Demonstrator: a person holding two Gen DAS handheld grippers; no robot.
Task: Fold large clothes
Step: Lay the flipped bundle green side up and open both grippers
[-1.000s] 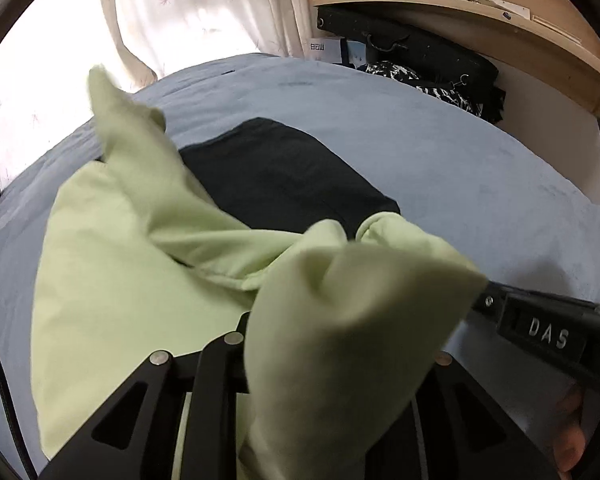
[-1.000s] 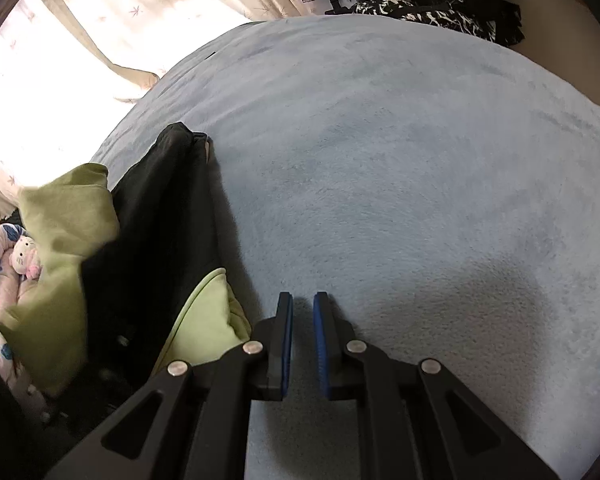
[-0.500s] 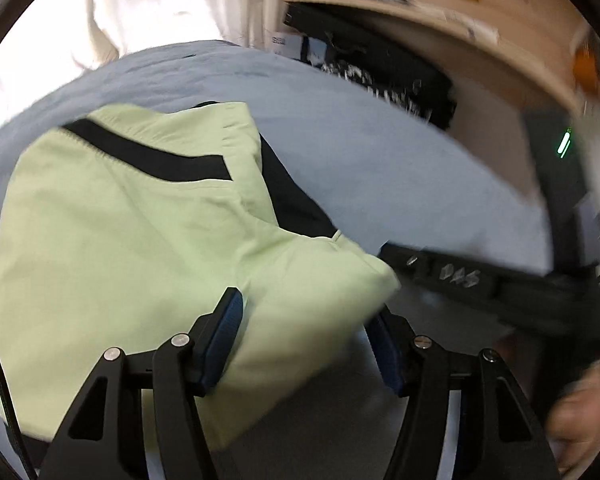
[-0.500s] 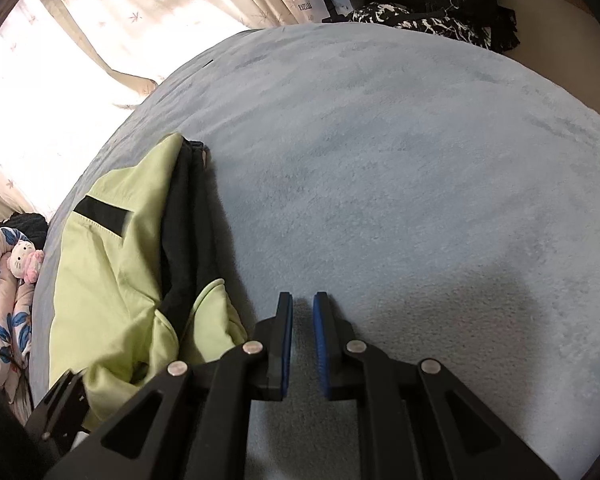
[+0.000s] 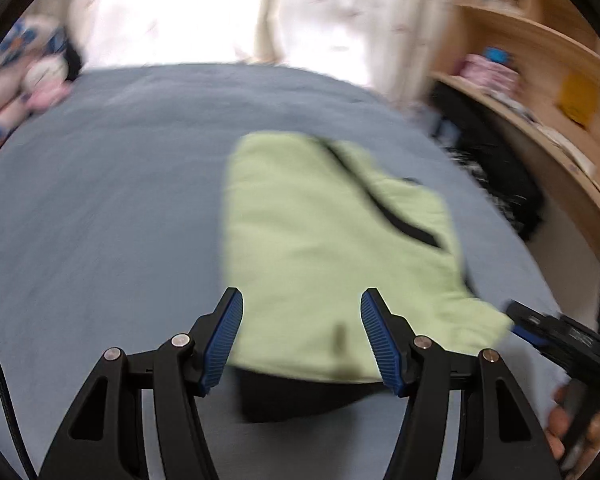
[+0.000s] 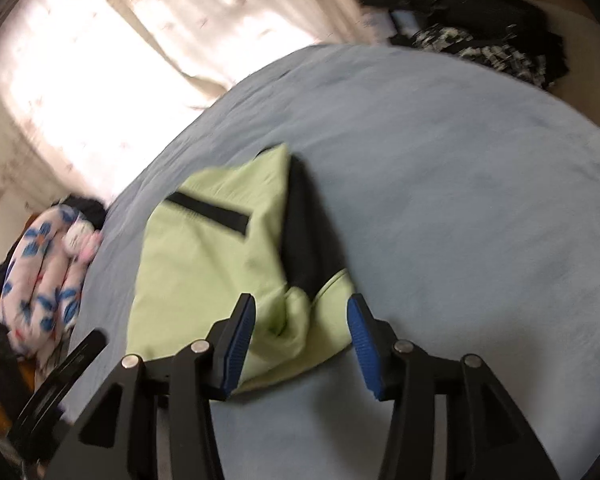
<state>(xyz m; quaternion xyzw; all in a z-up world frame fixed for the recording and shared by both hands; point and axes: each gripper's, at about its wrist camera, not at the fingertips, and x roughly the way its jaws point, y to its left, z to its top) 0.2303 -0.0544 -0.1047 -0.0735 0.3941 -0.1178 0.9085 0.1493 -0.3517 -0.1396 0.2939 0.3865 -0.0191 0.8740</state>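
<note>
Your right hand-held gripper (image 6: 300, 336), jaws opening and holding nothing, sits nearest the green garment (image 6: 212, 256), whose long axis runs straight ahead.

We've got both wrist cams angled down, close over the bed (image 5: 100, 208); both views share the folded green garment (image 5: 320, 240) (image 6: 208, 256).

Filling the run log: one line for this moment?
garment: folded on bed | left gripper: open, empty | right gripper: opening, empty
</note>
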